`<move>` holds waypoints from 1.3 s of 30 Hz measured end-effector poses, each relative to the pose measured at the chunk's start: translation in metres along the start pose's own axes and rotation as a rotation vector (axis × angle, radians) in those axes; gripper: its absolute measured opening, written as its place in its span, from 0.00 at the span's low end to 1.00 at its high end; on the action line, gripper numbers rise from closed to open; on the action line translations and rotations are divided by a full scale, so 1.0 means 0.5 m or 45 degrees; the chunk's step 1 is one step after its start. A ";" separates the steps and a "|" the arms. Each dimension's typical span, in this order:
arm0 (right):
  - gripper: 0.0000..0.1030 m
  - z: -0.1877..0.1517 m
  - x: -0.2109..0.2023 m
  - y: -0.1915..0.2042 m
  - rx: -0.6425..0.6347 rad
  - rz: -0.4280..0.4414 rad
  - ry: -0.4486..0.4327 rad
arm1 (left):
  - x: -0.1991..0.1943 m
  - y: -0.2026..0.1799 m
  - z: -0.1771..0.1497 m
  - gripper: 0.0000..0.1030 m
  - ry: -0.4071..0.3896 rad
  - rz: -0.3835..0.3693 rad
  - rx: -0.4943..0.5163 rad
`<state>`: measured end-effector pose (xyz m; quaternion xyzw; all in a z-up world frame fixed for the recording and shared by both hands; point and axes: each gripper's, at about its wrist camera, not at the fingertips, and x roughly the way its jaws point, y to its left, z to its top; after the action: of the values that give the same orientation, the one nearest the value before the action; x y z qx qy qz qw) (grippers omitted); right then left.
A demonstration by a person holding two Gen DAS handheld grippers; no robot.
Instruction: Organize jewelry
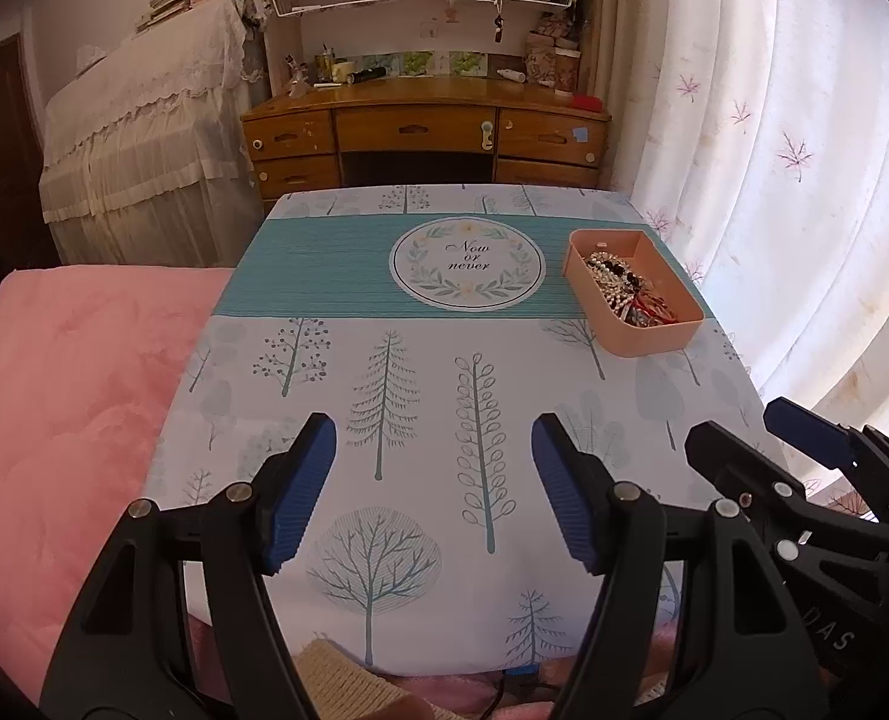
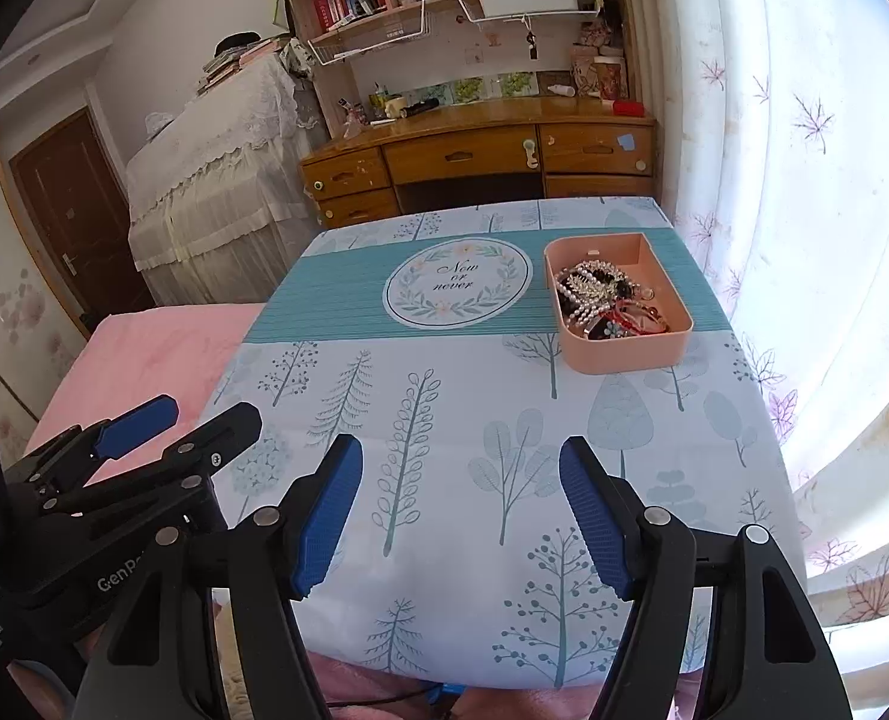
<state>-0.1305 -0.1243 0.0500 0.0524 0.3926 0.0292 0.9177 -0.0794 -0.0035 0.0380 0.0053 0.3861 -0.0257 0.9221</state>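
A pink tray (image 1: 654,343) (image 2: 630,360) stands at the far right of the table. In it lies a heap of jewelry (image 1: 624,288) (image 2: 606,297): pearl strands, dark beads and red pieces. My left gripper (image 1: 434,438) is open and empty above the table's near edge. My right gripper (image 2: 461,462) is open and empty, also above the near edge. Each gripper shows in the other's view, the right one (image 1: 744,426) at the right edge and the left one (image 2: 204,414) at the left edge.
The table wears a tree-print cloth (image 1: 420,396) (image 2: 444,420) with a teal band and a round "Now or never" emblem (image 1: 467,263) (image 2: 457,283). A pink bed (image 1: 60,420) lies to the left, curtains (image 1: 804,180) to the right, a wooden desk (image 1: 426,132) behind.
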 end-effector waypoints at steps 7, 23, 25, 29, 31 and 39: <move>0.68 0.002 -0.004 0.002 -0.008 -0.001 -0.007 | -0.005 -0.001 0.000 0.64 -0.008 0.005 0.004; 0.68 0.003 -0.002 0.002 -0.012 -0.001 0.004 | 0.004 0.008 -0.005 0.64 0.009 0.012 -0.003; 0.68 0.001 0.002 -0.001 -0.013 -0.001 0.008 | 0.007 0.010 -0.006 0.64 0.013 0.014 -0.004; 0.68 0.002 0.008 -0.002 -0.015 0.001 0.012 | 0.011 0.012 -0.006 0.64 0.016 0.016 -0.004; 0.68 0.002 0.009 -0.002 -0.015 0.002 0.012 | 0.011 0.012 -0.006 0.64 0.015 0.016 -0.002; 0.68 0.001 0.010 -0.002 -0.013 0.001 0.018 | 0.018 0.018 -0.008 0.64 0.025 0.011 -0.002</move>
<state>-0.1266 -0.1248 0.0467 0.0478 0.3988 0.0319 0.9152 -0.0756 0.0054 0.0285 0.0067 0.3951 -0.0213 0.9184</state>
